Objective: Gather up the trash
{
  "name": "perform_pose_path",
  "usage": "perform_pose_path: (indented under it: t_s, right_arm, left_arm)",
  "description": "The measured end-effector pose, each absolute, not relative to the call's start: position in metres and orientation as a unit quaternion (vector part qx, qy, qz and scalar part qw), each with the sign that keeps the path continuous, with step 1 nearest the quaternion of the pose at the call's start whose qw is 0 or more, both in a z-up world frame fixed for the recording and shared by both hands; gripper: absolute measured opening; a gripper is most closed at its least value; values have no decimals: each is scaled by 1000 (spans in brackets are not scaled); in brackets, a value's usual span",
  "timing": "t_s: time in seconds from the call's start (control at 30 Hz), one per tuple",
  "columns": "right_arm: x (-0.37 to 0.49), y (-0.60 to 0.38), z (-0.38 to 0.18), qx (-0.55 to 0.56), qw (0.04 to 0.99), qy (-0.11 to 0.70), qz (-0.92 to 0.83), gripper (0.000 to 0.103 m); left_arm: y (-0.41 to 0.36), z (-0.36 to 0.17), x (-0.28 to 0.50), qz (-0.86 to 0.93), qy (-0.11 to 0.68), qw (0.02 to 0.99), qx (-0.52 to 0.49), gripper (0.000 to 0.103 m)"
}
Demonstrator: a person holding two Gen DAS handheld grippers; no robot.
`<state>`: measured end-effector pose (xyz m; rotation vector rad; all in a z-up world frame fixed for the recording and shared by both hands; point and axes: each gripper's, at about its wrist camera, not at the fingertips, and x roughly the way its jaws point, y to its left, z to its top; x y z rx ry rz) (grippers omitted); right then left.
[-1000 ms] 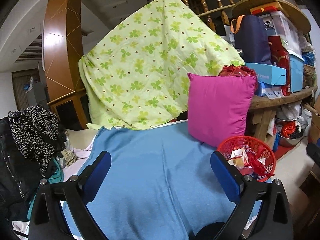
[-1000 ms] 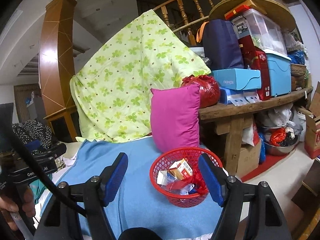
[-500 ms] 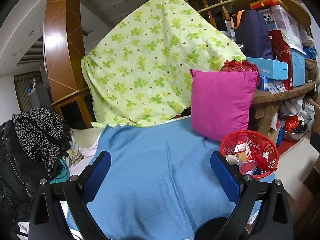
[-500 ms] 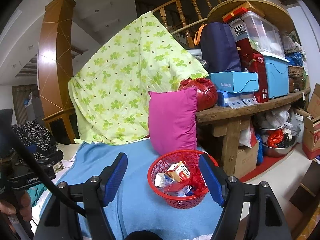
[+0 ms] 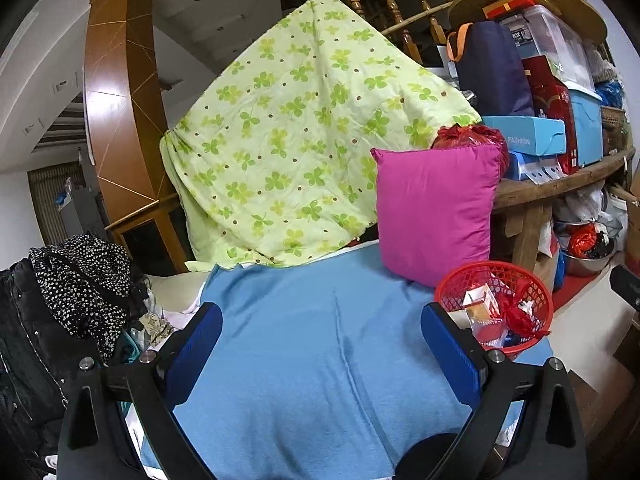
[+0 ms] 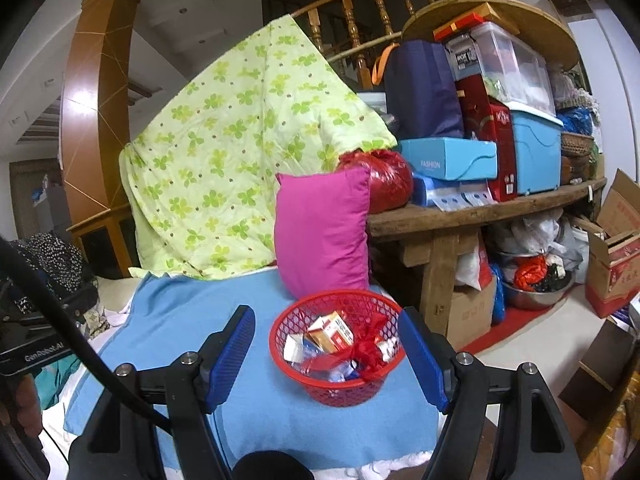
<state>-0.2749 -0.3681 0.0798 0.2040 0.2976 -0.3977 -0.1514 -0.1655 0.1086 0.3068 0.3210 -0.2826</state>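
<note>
Above blanket (image 5: 320, 360), grippers (image 5: 322, 334) agape, empty.

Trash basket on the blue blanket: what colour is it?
Red plastic mesh basket; clearest in the right wrist view.

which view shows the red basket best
The right wrist view: the red basket sits whole between the open tongs, its boxes and wrappers visible. In the left wrist view the red basket lies far right, partly hidden behind one finger.

The red basket (image 6: 340, 360) is glossy plastic mesh. The blue blanket (image 6: 180, 320) is soft matt cloth. The worktop (image 6: 480, 208) is rough, old wood.
</note>
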Motion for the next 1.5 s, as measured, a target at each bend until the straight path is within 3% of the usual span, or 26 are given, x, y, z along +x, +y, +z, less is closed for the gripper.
perform_pose_path:
  t_s: [1.5]
  right_arm:
    - [-276, -352, 92, 90, 968, 138, -190, 77]
  left_arm:
    - [-160, 106, -152, -144, 172, 964, 143, 99]
